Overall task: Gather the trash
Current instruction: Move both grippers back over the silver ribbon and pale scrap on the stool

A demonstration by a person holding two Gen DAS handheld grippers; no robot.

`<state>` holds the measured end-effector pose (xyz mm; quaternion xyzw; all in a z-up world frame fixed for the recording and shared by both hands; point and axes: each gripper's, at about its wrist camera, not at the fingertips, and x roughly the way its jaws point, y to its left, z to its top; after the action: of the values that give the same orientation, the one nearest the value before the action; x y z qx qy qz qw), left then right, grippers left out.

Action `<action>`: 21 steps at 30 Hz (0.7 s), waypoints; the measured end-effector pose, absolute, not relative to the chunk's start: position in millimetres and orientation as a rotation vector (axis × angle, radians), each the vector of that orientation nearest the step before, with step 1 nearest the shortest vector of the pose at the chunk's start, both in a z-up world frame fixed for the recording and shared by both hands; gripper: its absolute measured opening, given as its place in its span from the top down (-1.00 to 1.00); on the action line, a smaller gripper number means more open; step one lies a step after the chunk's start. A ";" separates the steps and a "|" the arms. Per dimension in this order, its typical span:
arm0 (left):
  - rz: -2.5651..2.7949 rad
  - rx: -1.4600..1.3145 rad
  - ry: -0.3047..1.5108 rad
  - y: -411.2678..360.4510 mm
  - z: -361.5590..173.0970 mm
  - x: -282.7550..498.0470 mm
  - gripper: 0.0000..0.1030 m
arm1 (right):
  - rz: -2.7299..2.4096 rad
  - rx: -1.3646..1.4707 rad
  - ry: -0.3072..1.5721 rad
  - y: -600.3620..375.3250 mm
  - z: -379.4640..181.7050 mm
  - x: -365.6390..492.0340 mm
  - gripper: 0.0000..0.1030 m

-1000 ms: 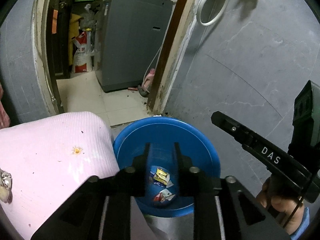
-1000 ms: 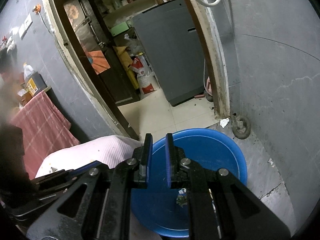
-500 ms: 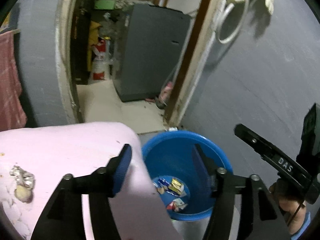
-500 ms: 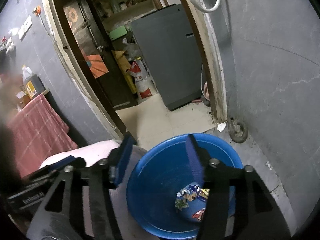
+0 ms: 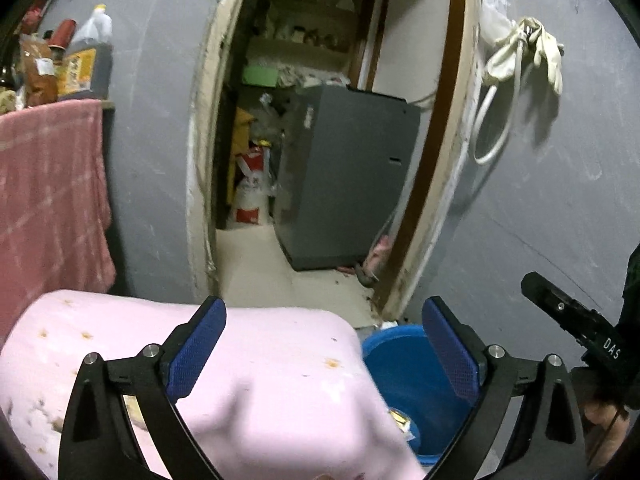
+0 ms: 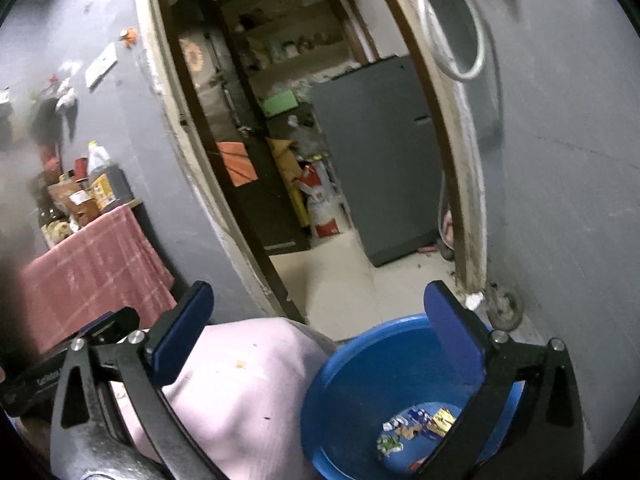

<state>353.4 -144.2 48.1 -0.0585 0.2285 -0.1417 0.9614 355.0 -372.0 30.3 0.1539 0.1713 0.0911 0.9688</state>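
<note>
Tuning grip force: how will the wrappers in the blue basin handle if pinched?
The wrappers look crumpled and thin, so probably floppy and very light. Their printed film looks glossy, so possibly slippery between pads. They lie loose in a heap on the basin floor, so one may drag its neighbours.

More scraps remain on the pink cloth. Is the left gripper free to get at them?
Probably yes: the left gripper is opening with nothing between its jaws, and the pink cloth lies uncovered right below it.

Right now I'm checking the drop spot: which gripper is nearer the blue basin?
Right. The right gripper hangs by the blue basin's near rim, jaws opening and empty. The left gripper is off over the pink cloth, jaws opening too.
</note>
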 end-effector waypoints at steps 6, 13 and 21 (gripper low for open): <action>-0.235 -0.114 0.401 -116.6 58.1 338.1 -0.90 | 0.244 0.250 0.266 -341.8 44.0 346.5 -1.00; -0.179 -0.101 0.341 -86.9 68.0 321.1 -0.97 | 0.312 0.181 0.191 -305.3 52.8 337.0 -1.00; -0.112 -0.100 0.319 -52.3 64.6 308.5 -0.97 | 0.370 0.097 0.148 -255.5 53.9 331.3 -1.00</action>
<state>308.5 -52.3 64.6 -0.0496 0.1587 -0.0556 0.9845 331.3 -255.5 53.9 0.0480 0.0736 0.1835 0.9791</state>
